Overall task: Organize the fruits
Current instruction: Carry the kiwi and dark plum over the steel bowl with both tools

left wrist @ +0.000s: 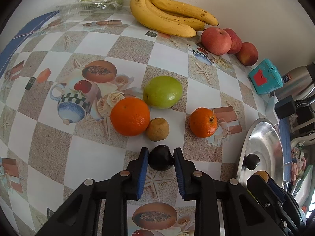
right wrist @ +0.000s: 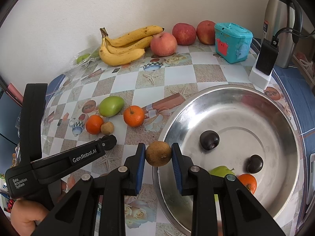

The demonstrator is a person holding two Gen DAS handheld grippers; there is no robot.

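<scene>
Checkered tablecloth (left wrist: 167, 59) printed with teapots covers my worktop against a white wall (right wrist: 59, 9); left gripper (left wrist: 161, 158) clamps a dark plum (left wrist: 161, 160), right gripper (right wrist: 158, 155) a brown fruit (right wrist: 158, 153) at the steel bowl (right wrist: 275, 102).

Bright, soft daylight; fisheye edges bend, perhaps blur.

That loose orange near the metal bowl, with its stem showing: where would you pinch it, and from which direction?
Grip the orange across its widest middle, coming down from above. It sits alone on the tablecloth with free space on both sides, and its stem points sideways, so I would put the pads on the smooth round flanks, clear of the stem, probably a steadier hold.
</scene>
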